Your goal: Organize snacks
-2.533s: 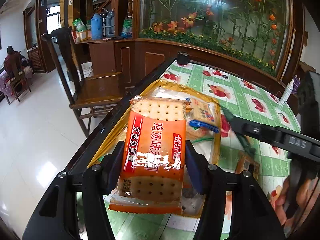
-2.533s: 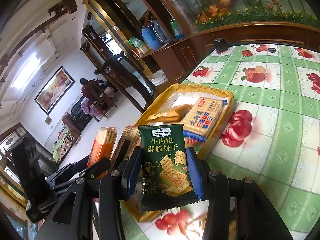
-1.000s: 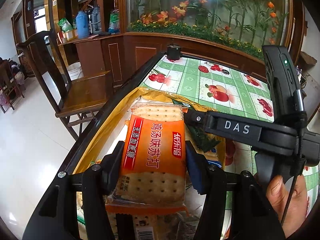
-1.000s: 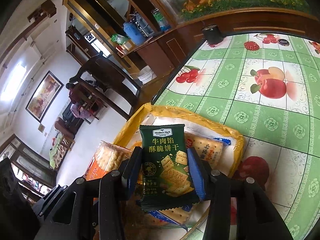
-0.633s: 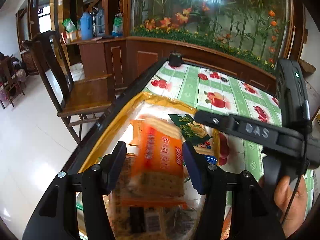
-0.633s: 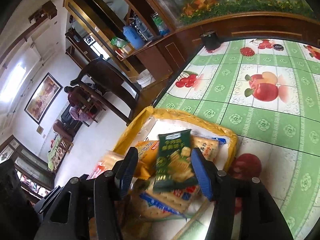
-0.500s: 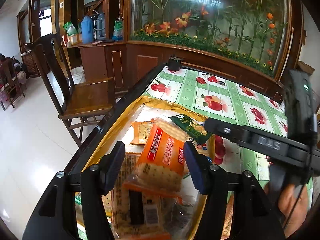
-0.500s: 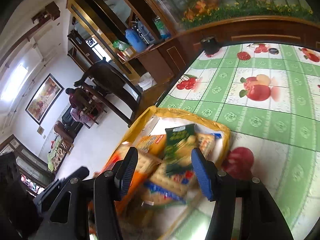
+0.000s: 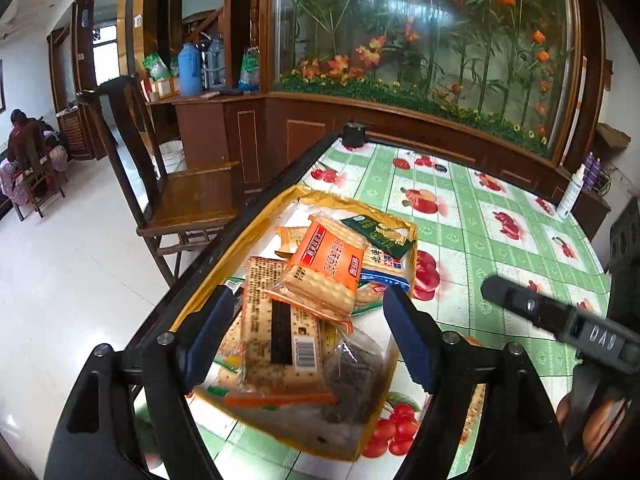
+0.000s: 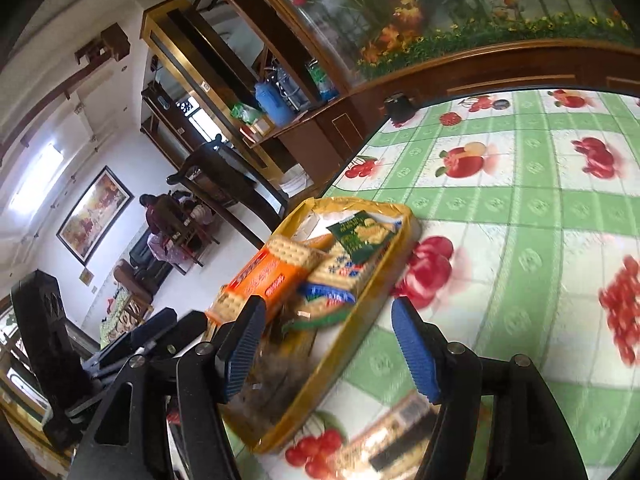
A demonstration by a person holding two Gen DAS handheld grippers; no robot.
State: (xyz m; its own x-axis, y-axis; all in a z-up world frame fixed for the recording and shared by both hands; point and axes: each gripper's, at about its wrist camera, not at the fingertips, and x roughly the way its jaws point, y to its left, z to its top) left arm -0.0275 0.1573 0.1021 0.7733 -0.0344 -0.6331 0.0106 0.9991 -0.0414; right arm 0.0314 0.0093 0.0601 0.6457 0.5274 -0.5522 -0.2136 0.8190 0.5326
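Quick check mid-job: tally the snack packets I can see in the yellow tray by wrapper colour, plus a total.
Orange wrapper: 2, the orange cracker pack on top and a small orange packet behind it
Dark green wrapper: 1, the green biscuit packet
Blue-edged wrapper: 1, the blue-trimmed cracker pack
Clear wrapper, barcode up: 1, the clear cracker pack
Total: 5 clearly visible in the yellow tray; others underneath are hidden.

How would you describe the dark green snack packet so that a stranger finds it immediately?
Start at the table with the green fruit-print cloth, then find the gold tray at its left edge beside the wooden chair. The dark green snack packet lies at the tray's far end, partly over a blue-edged cracker pack; it is the only dark green wrapper, next to the big orange cracker pack.
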